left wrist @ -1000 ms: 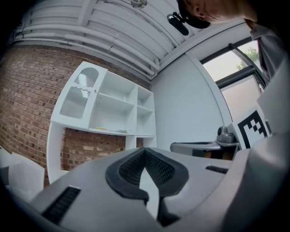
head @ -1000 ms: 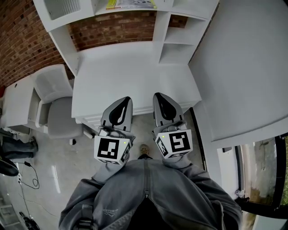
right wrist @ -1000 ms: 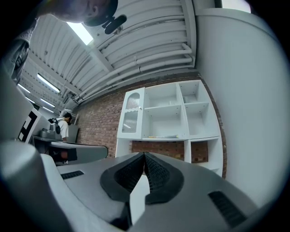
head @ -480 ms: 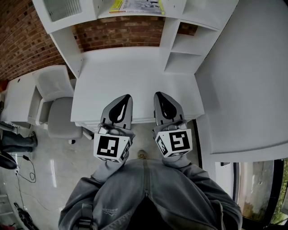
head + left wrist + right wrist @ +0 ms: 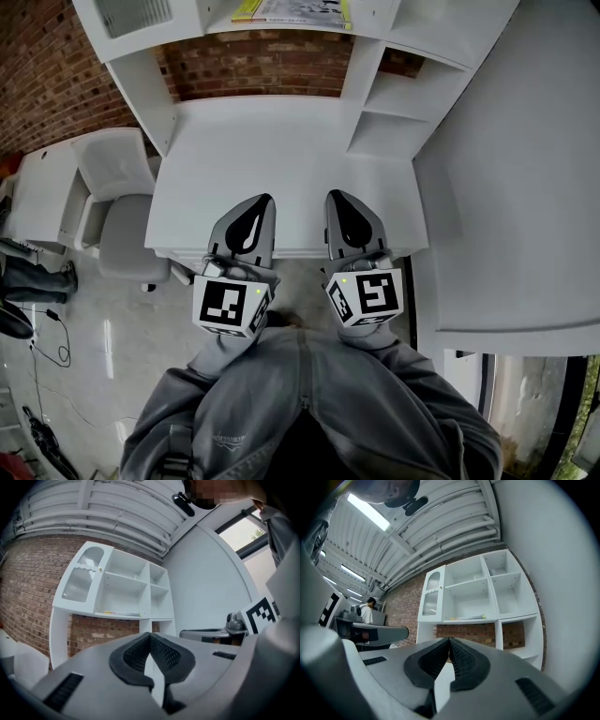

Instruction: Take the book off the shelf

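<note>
Chair (image 5: 120, 234) stands left of the white desk (image 5: 272, 150). Left gripper (image 5: 262, 201) hovers over the desk's near edge, jaws pressed together, empty. Book (image 5: 292, 9) lies flat on the shelf (image 5: 214, 19) above, well apart. Right gripper (image 5: 337, 195) alongside, likewise closed on nothing

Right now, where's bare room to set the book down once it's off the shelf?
The whole desk top is bare, from the brick wall to the front edge near the left claw and right claw. The side cubbies to its right look empty too. Only the shelf above is taken: the book lies flat along it.
</note>
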The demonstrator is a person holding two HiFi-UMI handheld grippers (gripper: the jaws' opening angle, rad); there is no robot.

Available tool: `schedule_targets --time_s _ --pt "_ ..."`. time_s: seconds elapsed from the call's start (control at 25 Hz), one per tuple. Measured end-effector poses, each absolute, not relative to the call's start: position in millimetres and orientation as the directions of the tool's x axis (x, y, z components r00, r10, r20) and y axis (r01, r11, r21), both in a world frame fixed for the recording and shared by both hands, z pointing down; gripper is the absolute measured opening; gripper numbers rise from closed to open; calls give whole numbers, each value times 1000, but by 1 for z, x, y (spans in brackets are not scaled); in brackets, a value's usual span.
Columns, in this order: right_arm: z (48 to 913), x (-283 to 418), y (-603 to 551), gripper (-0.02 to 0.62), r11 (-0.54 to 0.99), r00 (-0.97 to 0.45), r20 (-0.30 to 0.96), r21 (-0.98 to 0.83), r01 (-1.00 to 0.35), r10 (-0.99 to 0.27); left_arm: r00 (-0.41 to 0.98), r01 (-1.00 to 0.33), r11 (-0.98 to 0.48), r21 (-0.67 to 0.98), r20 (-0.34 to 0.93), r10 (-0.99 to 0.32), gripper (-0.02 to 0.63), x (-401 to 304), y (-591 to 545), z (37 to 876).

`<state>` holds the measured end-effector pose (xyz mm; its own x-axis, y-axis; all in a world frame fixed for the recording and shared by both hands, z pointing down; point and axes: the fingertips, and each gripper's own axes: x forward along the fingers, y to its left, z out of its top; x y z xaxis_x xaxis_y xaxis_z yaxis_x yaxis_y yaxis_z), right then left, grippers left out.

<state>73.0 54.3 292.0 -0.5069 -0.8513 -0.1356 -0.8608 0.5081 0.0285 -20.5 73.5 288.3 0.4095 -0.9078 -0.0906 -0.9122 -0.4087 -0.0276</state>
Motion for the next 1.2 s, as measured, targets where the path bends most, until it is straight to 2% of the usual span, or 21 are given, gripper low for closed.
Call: schedule_targets --time_s 0.52,1.2 --pt "292 65 29 26 497 -497 -145 41 -867 -855 414 -910 -414 -27 -111 -903 6 -32 41 288" --pt "285 40 -60 26 476 -477 -147 46 -878 -866 442 -897 -442 -25 -114 -890 6 -54 -51 280"
